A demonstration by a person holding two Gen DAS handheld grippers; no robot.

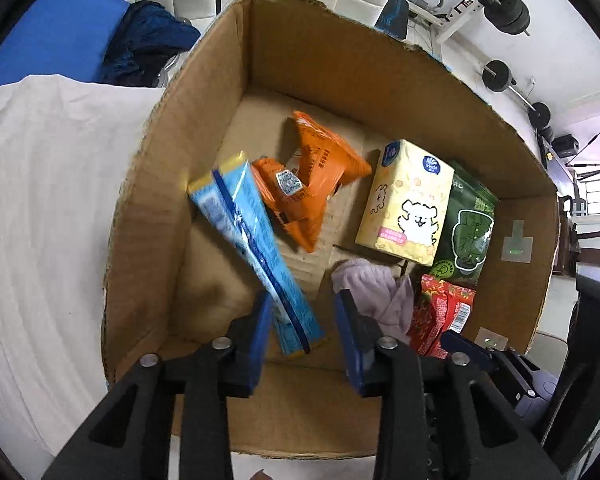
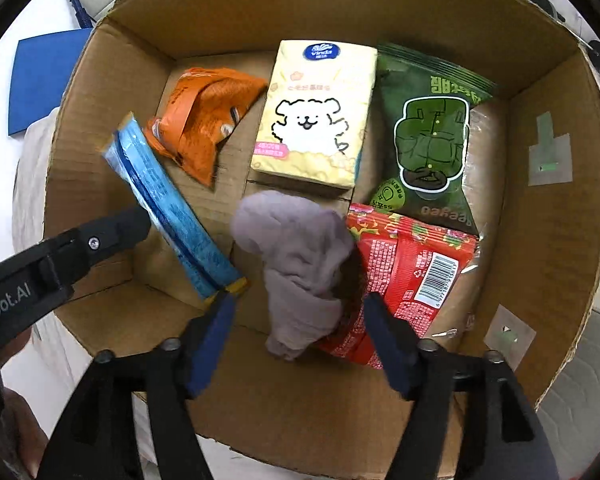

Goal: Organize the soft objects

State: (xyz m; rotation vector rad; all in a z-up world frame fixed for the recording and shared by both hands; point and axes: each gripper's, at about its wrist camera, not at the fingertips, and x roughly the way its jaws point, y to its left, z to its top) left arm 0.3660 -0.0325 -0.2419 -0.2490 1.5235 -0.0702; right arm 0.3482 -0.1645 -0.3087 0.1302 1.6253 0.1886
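A cardboard box (image 1: 300, 52) (image 2: 340, 12) holds soft items. Inside are a blue packet (image 1: 256, 248) (image 2: 168, 208), an orange packet (image 1: 312, 184) (image 2: 204, 116), a yellow tissue pack (image 1: 408, 200) (image 2: 316, 112), a green snack bag (image 1: 468, 224) (image 2: 428, 132), a red packet (image 1: 440, 316) (image 2: 408, 268) and a mauve sock (image 1: 376, 292) (image 2: 300, 264). My left gripper (image 1: 304, 312) is open over the box; the blurred blue packet lies loose between its fingers. My right gripper (image 2: 300, 312) is open above the sock, not touching it.
White cloth (image 1: 48, 208) covers the surface left of the box. A blue mat (image 1: 56, 36) (image 2: 40, 80) and dark clothing (image 1: 148, 44) lie behind. Weights and a rack (image 1: 504, 8) stand at the far right. The left gripper's arm (image 2: 60, 252) crosses the box's left wall.
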